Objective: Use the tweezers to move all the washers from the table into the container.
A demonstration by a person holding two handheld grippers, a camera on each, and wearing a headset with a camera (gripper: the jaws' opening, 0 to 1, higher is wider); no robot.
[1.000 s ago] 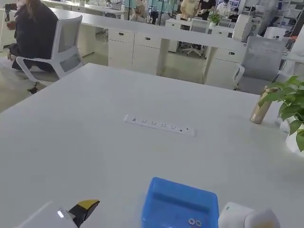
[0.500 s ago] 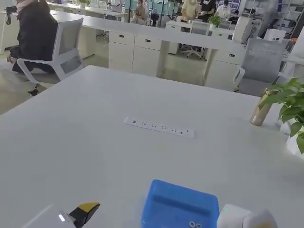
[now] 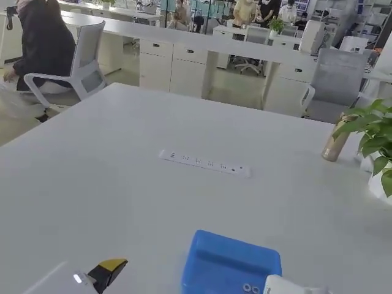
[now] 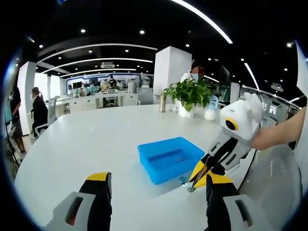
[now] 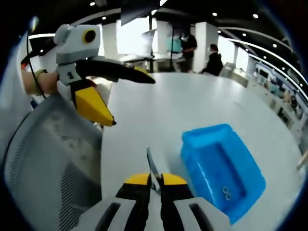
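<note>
The right gripper [image 5: 153, 181] is clamped on the tweezers [image 5: 151, 165]. Their tips point out over the table [image 5: 187, 96], just beside the blue container [image 5: 196, 161]. 2 washers [image 5: 226, 193] lie together on the container's floor, near one end. The left gripper [image 4: 156, 179] hangs above the table with its jaws spread wide and nothing between them, the container ahead of it. In the left gripper view a grey object [image 4: 183, 181], too small to identify, lies on the table by the container's near corner, close to the tweezers' tips.
</note>
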